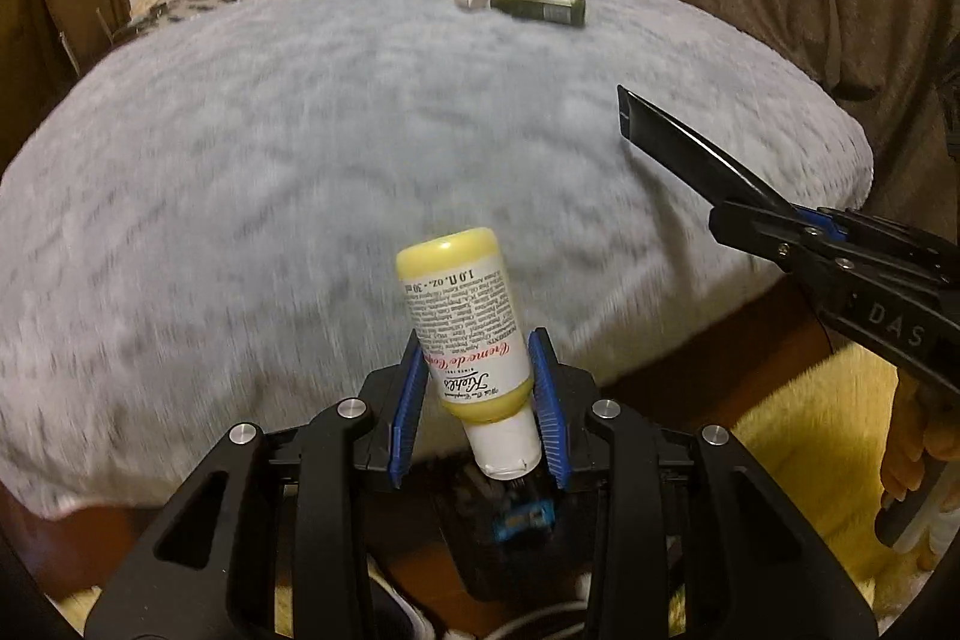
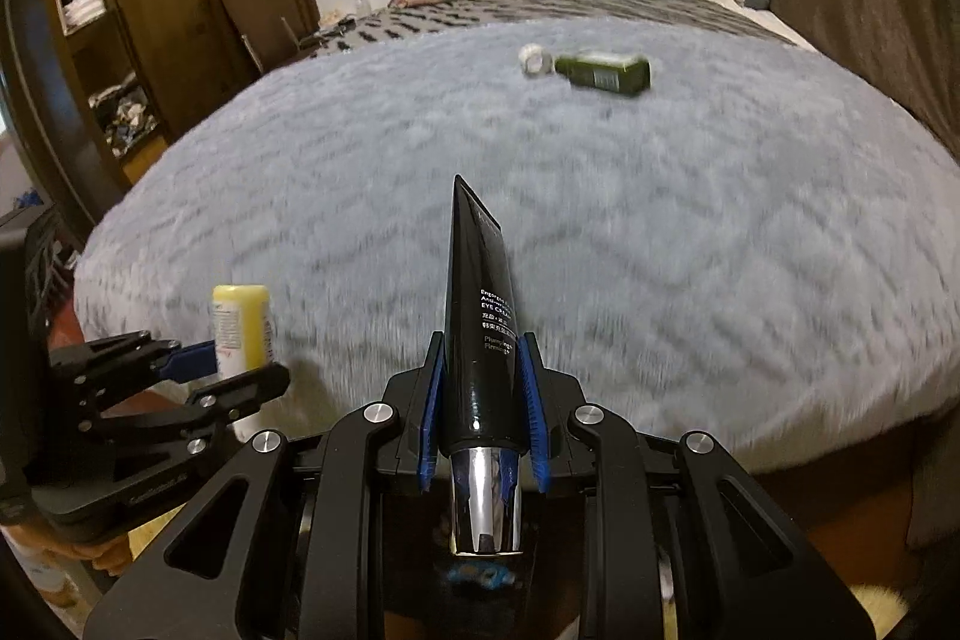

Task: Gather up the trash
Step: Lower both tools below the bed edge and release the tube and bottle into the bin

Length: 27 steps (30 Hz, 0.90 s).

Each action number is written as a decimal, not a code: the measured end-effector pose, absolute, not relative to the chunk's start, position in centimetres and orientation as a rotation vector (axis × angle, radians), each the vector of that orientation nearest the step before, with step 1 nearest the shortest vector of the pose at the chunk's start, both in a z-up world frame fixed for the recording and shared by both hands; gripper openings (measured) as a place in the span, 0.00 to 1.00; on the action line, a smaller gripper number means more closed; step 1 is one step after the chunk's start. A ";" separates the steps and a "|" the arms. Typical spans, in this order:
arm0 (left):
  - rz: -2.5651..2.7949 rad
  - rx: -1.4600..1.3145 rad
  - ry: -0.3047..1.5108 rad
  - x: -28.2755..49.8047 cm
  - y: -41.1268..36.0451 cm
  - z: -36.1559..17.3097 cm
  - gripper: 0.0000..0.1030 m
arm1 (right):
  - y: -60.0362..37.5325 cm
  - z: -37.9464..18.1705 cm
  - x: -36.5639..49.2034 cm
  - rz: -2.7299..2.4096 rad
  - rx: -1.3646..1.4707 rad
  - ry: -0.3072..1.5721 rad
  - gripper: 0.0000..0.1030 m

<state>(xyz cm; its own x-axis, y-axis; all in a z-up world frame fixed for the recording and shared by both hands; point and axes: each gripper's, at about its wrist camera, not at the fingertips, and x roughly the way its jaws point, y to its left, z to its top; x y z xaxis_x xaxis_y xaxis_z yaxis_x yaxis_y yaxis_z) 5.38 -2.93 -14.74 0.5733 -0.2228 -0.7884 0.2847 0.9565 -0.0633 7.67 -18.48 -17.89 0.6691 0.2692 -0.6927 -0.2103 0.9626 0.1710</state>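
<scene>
Trash riding in both tools above the near edge of the bed. Left tool pinching yellow bottle low on its body, white cap pointing back toward the camera, base sticking out ahead. Right tool pinching black tube just above its chrome cap, flat crimped end pointing forward. Lying well ahead of both tools, out on the grey blanket: green bottle on its side, with a small white cap just beside its neck. No bin showing in either view.

Risking a slip on both sides: gripping smooth, rounded, tapering bodies near one end only, so leaving most of the length overhanging; tilting or swinging quickly, judging by the blurred blanket, probably levering either piece out of the pads. Squeezing harder likely forcing cream out of the soft tube. Holding both tools full, so leaving nothing free for the green bottle and its loose cap. Crowding the two tools close together, so risking a knock.

Reading on the yellow bottle, upside down: "Kiehl's", "Creme de Corps", "1.0 fl. oz. - 30 ml". Reading on the tube: "EYE CREAM", "Plumping+", "Firming+", plus Chinese characters too small to make out. Showing on the right tool's body from the left view: "DAS".
</scene>
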 end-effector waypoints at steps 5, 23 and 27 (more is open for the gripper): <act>-0.296 0.052 0.957 2.7 -2.5 -17.2 0.31 | -18.1 -19.9 5.2 0.270 0.076 0.814 0.24; -0.306 0.100 1.137 2.2 -3.2 -25.8 0.31 | -15.8 -29.3 4.4 0.294 0.054 1.030 0.24; -0.311 0.102 1.200 2.8 -3.5 -28.0 0.31 | -15.7 -30.7 4.3 0.295 0.056 1.071 0.24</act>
